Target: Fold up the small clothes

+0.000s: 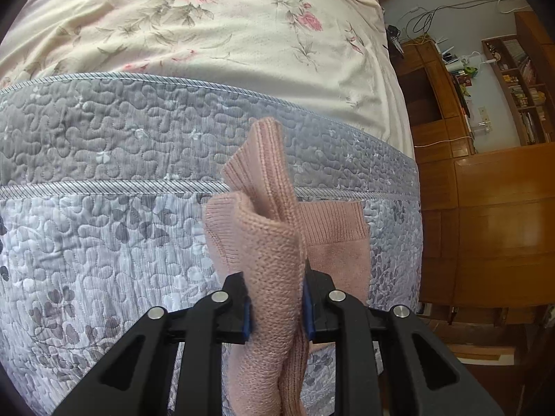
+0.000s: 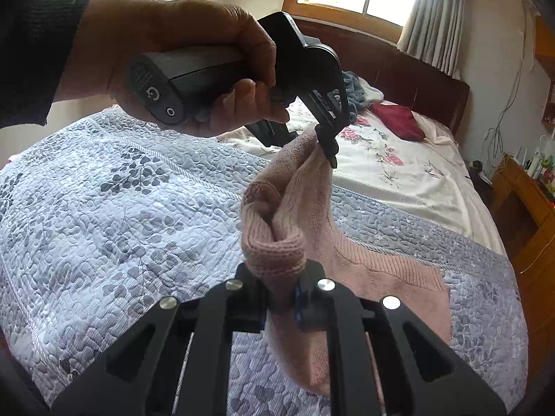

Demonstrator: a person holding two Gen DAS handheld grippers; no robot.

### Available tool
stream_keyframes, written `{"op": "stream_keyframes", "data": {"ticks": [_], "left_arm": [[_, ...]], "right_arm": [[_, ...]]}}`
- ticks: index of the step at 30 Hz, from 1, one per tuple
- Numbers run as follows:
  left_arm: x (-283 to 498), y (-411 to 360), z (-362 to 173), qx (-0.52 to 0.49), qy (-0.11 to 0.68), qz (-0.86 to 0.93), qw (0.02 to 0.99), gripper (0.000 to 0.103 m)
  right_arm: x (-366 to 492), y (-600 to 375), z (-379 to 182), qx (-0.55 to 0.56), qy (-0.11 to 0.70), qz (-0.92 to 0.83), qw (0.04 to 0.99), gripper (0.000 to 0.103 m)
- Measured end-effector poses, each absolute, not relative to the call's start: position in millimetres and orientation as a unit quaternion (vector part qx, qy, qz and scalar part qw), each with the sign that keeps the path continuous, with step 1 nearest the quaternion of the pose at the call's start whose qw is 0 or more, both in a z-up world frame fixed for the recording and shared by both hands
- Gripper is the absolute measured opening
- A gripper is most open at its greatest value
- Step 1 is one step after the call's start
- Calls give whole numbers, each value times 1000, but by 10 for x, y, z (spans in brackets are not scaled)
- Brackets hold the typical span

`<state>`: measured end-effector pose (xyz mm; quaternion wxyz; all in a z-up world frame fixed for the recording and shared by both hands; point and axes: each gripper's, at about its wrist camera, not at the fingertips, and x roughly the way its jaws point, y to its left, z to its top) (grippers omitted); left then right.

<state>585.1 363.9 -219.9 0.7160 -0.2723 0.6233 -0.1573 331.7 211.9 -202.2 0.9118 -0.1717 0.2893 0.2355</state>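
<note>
Knitwear fills the middle of both views: we see a small pink ribbed knit garment point(image 2: 298, 208) bunched and lifted over a grey-blue quilted bedspread with a leaf print point(image 2: 104, 208). Our left gripper point(image 2: 327, 150), held by a hand point(image 2: 194, 66) in a dark sleeve point(image 2: 38, 55), pinches one upper edge of the garment at 12 o'clock in the right wrist view, jaws closed on the cloth. Our right gripper point(image 2: 281, 298) clamps a rolled fold of the same garment at 6 o'clock, jaws likewise closed on it. From the left wrist view the garment point(image 1: 274, 242) rises between the left gripper's point(image 1: 277, 312) blue pads point(image 1: 246, 319), and its ribbed hem lies flat on the bedspread point(image 1: 104, 242) toward 3 o'clock.

Beyond the bedspread, toward 12 o'clock, lies a cream floral sheet point(image 1: 208, 34) with a dark red cushion point(image 2: 399, 121) on it. At 3 o'clock stands a wooden cabinet point(image 1: 485, 208), then a wooden bookshelf point(image 1: 520, 86) holding books and small items too small to tell apart.
</note>
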Motion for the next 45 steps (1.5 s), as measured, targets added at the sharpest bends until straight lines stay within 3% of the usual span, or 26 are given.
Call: {"op": "stream_keyframes", "data": {"ticks": [22,45], "left_arm": [[5930,2506,-1811,-191,630,-117,743,21],[6160,1012,-2628,-89,670,-103,730,21]], "right_arm": [[3417,944,-1924,-37,310,234,921,9],[3578,-322,-2702,131,335,215,908,9]]}}
